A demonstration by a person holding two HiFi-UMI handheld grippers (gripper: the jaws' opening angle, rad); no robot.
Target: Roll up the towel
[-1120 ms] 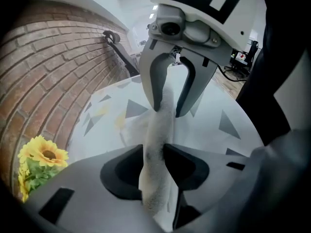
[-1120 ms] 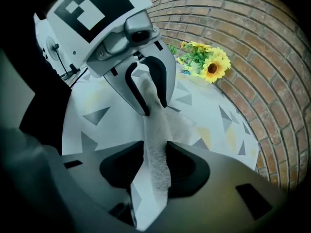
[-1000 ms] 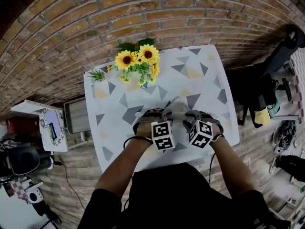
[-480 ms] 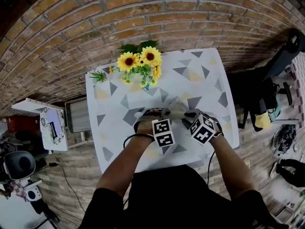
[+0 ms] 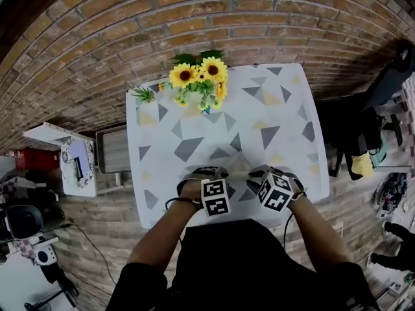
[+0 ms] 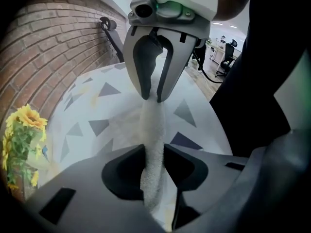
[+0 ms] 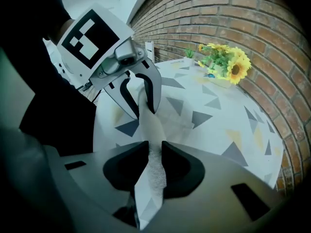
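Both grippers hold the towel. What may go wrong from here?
Both jaws have just been closing on the towel. The left gripper and the right gripper pinch only a narrow bunched strip, so it may slip out. The hold is near the front edge of the table, so loose cloth might hang off.

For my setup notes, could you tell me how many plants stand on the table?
2: the sunflowers at the table's far edge, and a small green plant left of them.
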